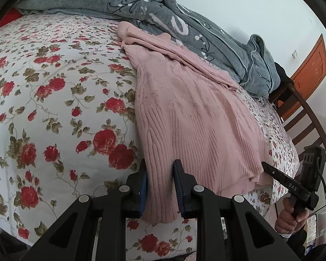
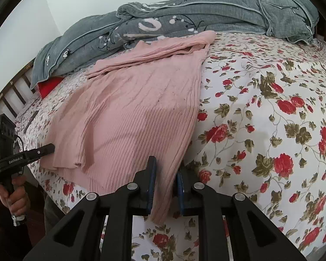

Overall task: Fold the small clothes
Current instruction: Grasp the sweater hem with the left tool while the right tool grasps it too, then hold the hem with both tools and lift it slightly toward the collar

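Left wrist view. The left gripper [image 1: 159, 192] has its jaws closed on one near corner of the pink knit sweater [image 1: 191, 117], the ribbed hem pinched between the blue pads. The sweater lies on the floral bedsheet [image 1: 54, 108] and runs away from the jaws, its long axis pointing toward the grey quilt [image 1: 184, 28] heaped at the far side of the bed; its top end touches that quilt. At the sweater's other near corner the right gripper [image 1: 266, 165] meets the hem, held by a hand [image 1: 290, 219]. Beyond the quilt stands a wooden chair [image 1: 300, 113].

Right wrist view. The right gripper [image 2: 165, 187] likewise has its jaws shut on a corner of the sweater [image 2: 141, 100], cloth hanging between the pads. From here too the garment stretches away toward the quilt [image 2: 163, 21], a sleeve folded across its top. The left gripper [image 2: 50, 147] touches the opposite hem corner, well apart along the hem.

Judgement: each hand holds its own near corner, so neither is nearer; the fold probably turns on carrying the hem along the long axis toward the quilt.
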A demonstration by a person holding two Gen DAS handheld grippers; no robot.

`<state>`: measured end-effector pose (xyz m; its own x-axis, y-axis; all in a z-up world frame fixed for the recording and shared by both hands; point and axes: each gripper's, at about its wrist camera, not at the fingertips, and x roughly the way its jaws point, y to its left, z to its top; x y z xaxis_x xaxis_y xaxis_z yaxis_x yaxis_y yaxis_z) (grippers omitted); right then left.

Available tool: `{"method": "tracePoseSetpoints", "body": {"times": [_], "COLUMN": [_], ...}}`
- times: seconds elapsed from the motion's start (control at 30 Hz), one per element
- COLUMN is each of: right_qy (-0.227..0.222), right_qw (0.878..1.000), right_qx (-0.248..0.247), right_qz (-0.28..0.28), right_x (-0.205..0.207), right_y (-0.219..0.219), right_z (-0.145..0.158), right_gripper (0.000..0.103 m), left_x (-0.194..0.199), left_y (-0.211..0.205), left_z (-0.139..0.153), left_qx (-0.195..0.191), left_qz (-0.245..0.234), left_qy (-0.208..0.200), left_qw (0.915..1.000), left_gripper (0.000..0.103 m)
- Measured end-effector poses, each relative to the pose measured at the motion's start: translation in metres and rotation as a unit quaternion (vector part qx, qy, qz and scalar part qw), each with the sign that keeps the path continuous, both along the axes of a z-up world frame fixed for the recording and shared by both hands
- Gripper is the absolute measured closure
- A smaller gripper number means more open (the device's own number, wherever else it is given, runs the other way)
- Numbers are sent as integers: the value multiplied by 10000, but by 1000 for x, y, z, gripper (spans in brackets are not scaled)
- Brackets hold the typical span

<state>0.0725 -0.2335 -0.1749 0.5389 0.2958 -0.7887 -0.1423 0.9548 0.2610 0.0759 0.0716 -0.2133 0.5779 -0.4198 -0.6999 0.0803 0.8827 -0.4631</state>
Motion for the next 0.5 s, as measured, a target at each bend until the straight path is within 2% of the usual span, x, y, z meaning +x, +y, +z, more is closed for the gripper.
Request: {"method": "tracePoseSetpoints", "body": {"times": [0.17, 0.3, 0.5], "right_qy": [44, -33, -44], "right_qw": [9999, 10000, 10000], "right_qx": [109, 8, -6], "right_qz": [-38, -13, -26], "right_x": [0, -2, -3], "right_y": [-3, -1, 2], "right_z": [-1, -1, 0], "right_gripper": [85, 86, 91], "left_x": [1, 0, -5], "left_y": [1, 1, 1], "left_z": [-1, -1, 0], "left_qx": [-31, -8, 51], "left_qz": [-16, 36, 99], "left_qy": [7, -27, -88], "left_qw": [10000, 10000, 9999], "left_gripper": [82, 82, 90]}}
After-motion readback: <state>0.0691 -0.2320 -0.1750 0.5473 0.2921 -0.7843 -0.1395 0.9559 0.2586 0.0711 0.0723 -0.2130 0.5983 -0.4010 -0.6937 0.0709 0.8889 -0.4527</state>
